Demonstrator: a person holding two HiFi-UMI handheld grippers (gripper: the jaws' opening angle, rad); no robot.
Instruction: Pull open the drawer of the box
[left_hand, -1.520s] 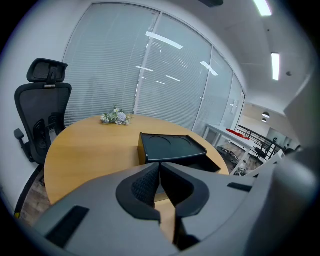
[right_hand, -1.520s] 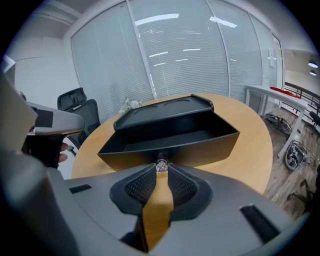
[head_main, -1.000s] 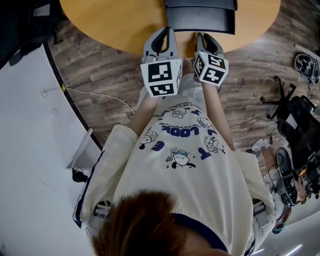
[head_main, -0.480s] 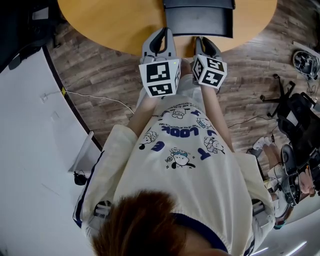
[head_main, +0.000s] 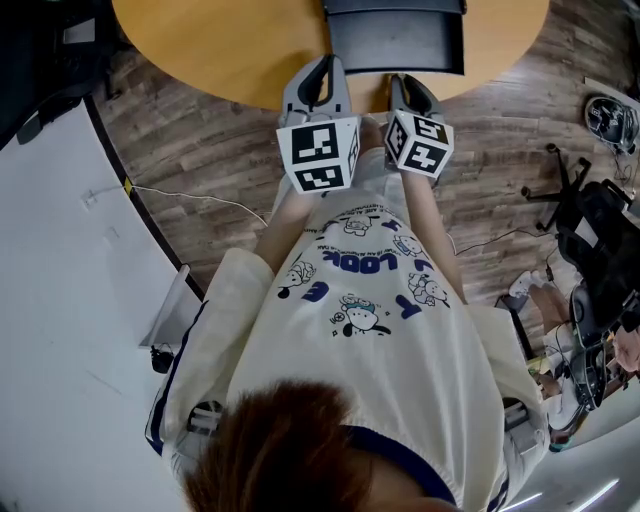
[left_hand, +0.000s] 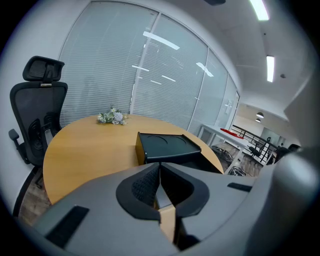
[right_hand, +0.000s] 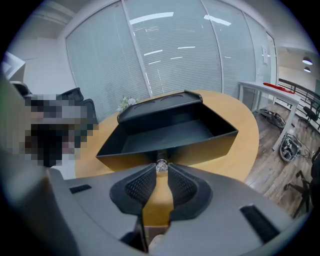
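Note:
A black box (head_main: 395, 6) stands on the round wooden table (head_main: 230, 50), and its drawer (head_main: 397, 48) is pulled out toward me. In the right gripper view the drawer (right_hand: 170, 132) gapes open and bare under the box lid (right_hand: 160, 107). My right gripper (right_hand: 161, 167) is shut on the small clear knob (right_hand: 161, 164) on the drawer front; in the head view this gripper (head_main: 404, 82) meets that front. My left gripper (head_main: 320, 72) hovers beside it at the table's edge, shut and holding nothing. Its view shows the box (left_hand: 167, 145) just ahead of its jaws (left_hand: 160, 165).
A small flower bunch (left_hand: 112, 117) lies on the table's far side and a black office chair (left_hand: 37, 115) stands at its left. On the wood floor are cables, a chair base (head_main: 560, 190) at the right and a white desk (head_main: 60, 300) at the left.
Almost nothing differs: the view drifts slightly and the drawer front sits a touch nearer to me. Both grippers stay at the table's near edge.

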